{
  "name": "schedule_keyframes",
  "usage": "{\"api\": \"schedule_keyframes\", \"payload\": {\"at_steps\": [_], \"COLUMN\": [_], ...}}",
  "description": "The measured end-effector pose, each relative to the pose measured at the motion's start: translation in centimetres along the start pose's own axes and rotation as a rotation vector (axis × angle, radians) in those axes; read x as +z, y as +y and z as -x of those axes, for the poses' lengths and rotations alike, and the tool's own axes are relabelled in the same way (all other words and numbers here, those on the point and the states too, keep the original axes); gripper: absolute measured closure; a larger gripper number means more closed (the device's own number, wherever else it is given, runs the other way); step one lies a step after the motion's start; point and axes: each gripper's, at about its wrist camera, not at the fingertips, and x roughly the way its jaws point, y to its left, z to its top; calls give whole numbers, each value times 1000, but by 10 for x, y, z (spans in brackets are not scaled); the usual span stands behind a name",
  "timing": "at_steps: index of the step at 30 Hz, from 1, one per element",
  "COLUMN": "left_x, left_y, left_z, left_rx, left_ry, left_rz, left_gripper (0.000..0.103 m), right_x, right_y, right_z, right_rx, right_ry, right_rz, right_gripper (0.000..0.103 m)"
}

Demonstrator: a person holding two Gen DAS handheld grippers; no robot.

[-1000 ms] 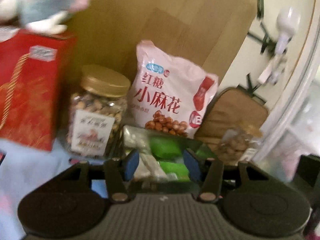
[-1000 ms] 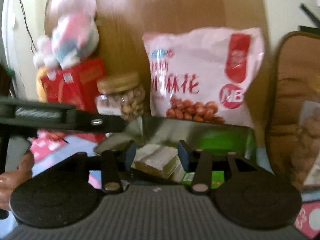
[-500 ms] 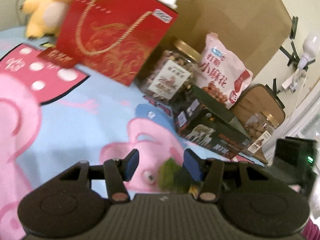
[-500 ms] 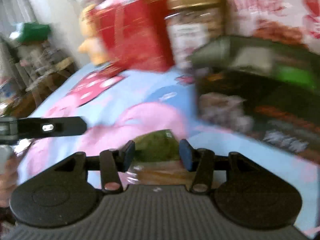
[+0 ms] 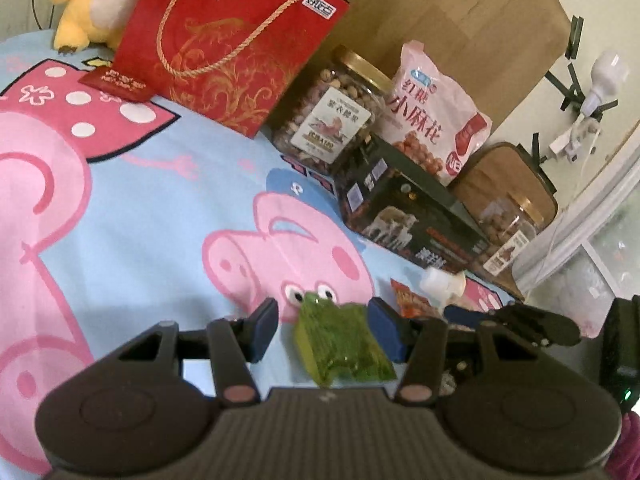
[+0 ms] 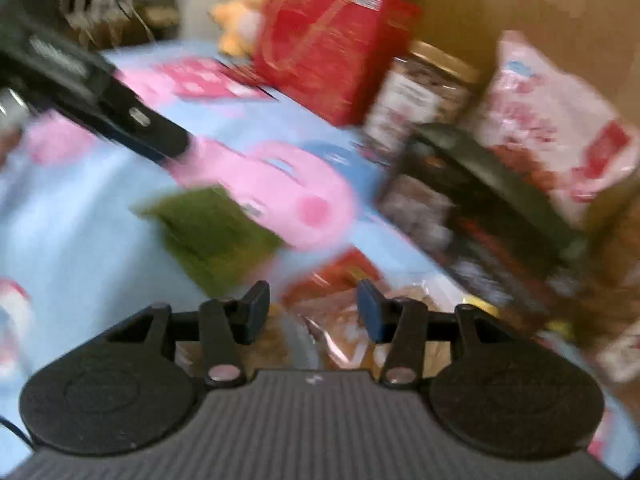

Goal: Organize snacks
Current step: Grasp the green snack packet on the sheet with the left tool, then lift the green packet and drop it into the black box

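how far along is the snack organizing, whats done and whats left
Looks done: along the back stand the red gift bag, a nut jar, the pink twist-snack bag and a dark box.

In hand: nothing gripped. The left claw is open around a green packet lying on the sheet.

Left: that packet, plus orange-red packets by the open right claw; that view is blurred.

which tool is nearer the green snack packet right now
Left. The green snack packet lies between the open fingers of the left tool. The right tool is off to its right, over other wrappers.
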Motion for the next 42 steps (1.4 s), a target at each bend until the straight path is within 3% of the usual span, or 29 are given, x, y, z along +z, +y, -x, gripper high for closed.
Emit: {"api": "schedule_keyframes", "payload": {"at_steps": [2,5,9,11,15,18,19,23,25,28,30,31,32,36,42], "left_x": [-3,-6,-8,-9,-11,-12,-12,-12,-9,-3,-2,-3,-4,-6,5], "left_y": [0,2,1,0,-6,-10,-11,-15,-20,-22,-24,-23,-20,-11,-24], "left_z": [1,0,-4,-11,-22,-28,-28,-18,-15,-27,-39,-47,-54,-44,-8], "left_rx": [-3,-9,-20,-37,-52,-4,17,-6,-24,-56,-48,-37,-43,-110,-222], "left_ry": [1,15,53,84,81,67,63,26,14,46,66,82,102,88,46], "left_rz": [2,29,55,66,67,45,42,26,20,57,54,67,88,158,120], "left_gripper": [50,49,49,49,51,66,76,82,81,64,67,82,85,86,86], "right_x": [1,8,11,5,7,8,8,-1,-4,-3,-3,-3,-3,-6,-11], "right_y": [-9,-14,-8,-9,2,16,17,15,15,13,16,15,16,13,5], "right_z": [8,20,-3,-19,-20,-18,-18,-16,-16,-18,-17,-17,-17,-15,0], "right_rx": [27,174,296,303,287,242,231,212,211,215,209,209,210,218,262], "right_ry": [-23,-88,-36,14,-25,-54,-64,-116,-133,-132,-133,-134,-134,-141,-208], "right_rz": [-73,-216,-317,-369,-344,-286,-285,-303,-310,-314,-314,-316,-317,-345,-403], "right_gripper": [52,52,53,51,50,49,49,49,49,49,49,49,49,50,49]}}
